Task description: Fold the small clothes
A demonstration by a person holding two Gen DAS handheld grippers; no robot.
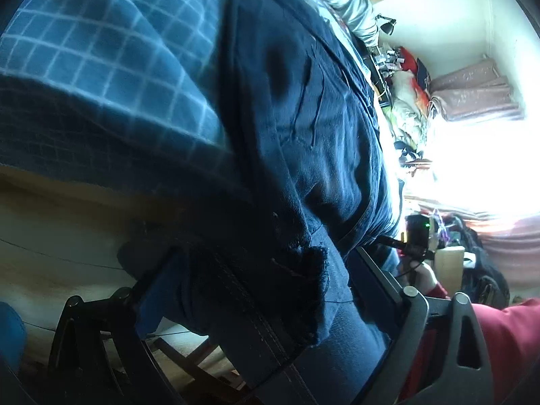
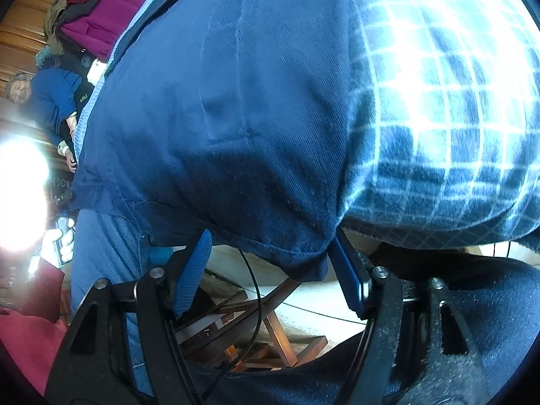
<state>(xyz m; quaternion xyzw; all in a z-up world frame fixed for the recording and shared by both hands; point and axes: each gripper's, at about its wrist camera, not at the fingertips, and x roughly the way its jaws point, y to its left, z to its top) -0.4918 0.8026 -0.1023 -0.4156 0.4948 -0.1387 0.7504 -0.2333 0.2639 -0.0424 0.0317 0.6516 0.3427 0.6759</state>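
- The left gripper [image 1: 266,290] pinches a thick, seamed fold of the dark blue trousers [image 1: 303,141], the cloth packed between both fingers [image 1: 381,280] and spilling down toward the camera.
- The right gripper [image 2: 270,263] has its fingers [image 2: 194,270] spread; the trousers' [image 2: 219,108] stitched hem hangs between the tips, but whether either pad touches it cannot be told.
- Past the fingers in both views, the trousers lie draped over a blue checked blanket [image 2: 445,128].
- Below the right fingers, wooden slats [image 2: 280,341] and a black cable [image 2: 258,290] show.
- Farther off, left of the right fingers, a person's hand [image 2: 59,239] in a red sleeve [image 2: 30,330] holds the other handle, with heaped clothes [image 2: 101,23] behind.
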